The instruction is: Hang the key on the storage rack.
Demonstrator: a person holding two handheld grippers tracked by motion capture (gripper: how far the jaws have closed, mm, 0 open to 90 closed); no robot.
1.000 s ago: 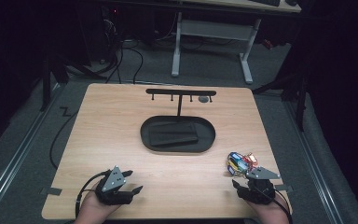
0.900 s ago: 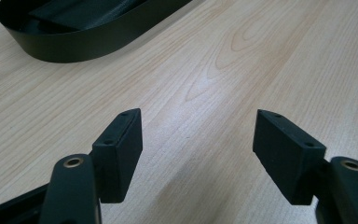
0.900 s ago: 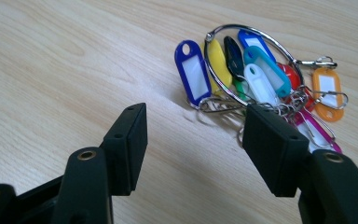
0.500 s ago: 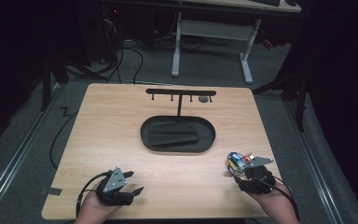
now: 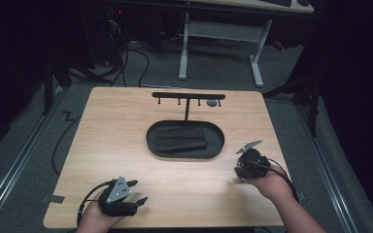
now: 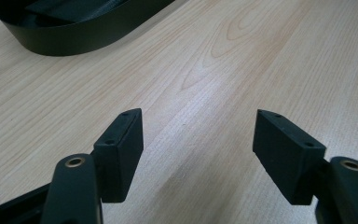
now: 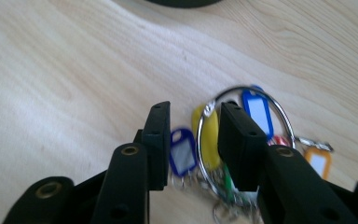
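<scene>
Key ring (image 7: 242,140) with coloured tags, flat on the bench (image 5: 126,145) near its right edge, right under the right gripper (image 7: 193,140). Fingers (image 7: 161,135) just been closing, straddling the yellow tag and the blue tag, pads not yet pressing. Left gripper (image 6: 198,140) low at the front left, fingers spread wide over bare wood. Black oval tray (image 5: 155,145) mid-bench, well apart from both.
</scene>
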